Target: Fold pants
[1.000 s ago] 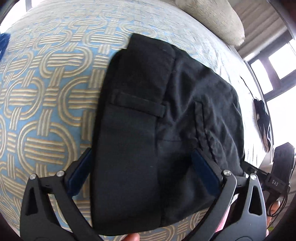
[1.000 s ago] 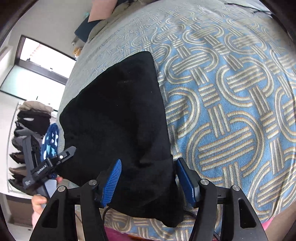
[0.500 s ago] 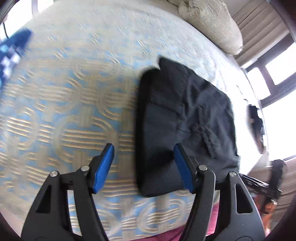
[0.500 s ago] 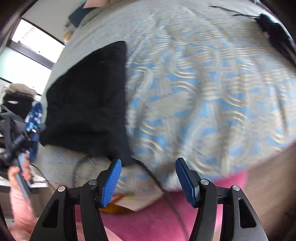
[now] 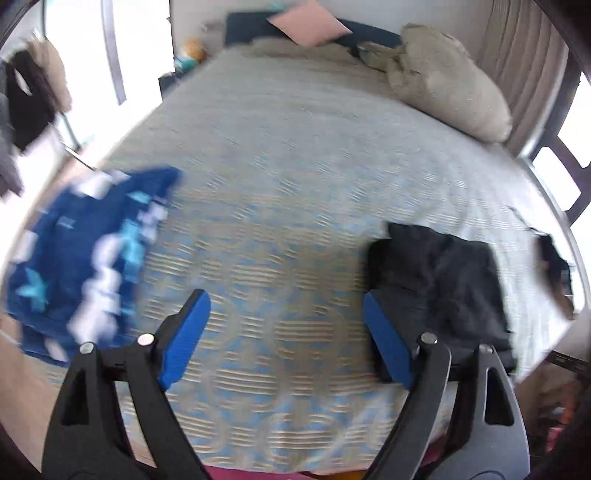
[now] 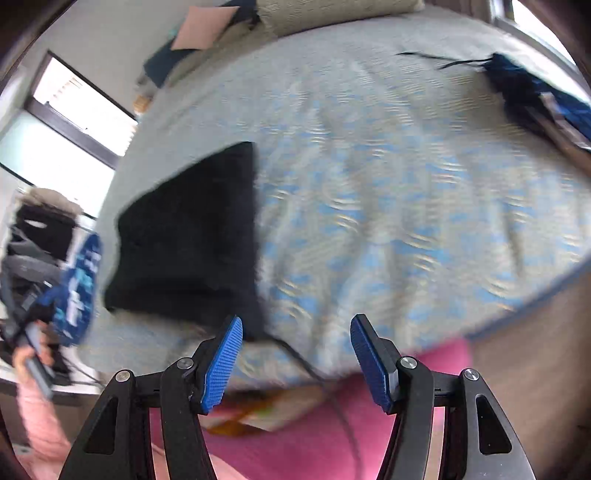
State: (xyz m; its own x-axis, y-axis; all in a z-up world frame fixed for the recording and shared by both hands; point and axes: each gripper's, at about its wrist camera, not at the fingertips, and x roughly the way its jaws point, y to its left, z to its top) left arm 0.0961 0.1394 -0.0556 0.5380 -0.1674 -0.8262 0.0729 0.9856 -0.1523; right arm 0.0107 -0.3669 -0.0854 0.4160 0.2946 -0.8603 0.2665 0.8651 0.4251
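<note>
A wide bed covered in a blue-and-beige spread woven with interlocking loops (image 5: 295, 206) fills both views, its far end piled with a lumpy beige pillow (image 5: 450, 85) and a flat pink cushion (image 5: 308, 27) against a dark headboard. On the spread near its front edge lies the black pair of pants, folded into a compact rectangle (image 5: 443, 280); in the right wrist view the same bundle (image 6: 192, 240) sits left of centre, flat on the cover. A blue garment with white and light-blue patterning (image 5: 81, 258) rests at the bed's left edge, blurred. The left gripper (image 5: 288, 336) hangs above the spread with its blue pads wide apart, having just been opening, and nothing sits between them; the pants lie behind its right finger, not gripped. The right gripper (image 6: 295, 358) is held over the bed's front edge and a pink fabric surface (image 6: 325, 435), its blue ribbed pads (image 6: 221, 365) parted and empty.
</note>
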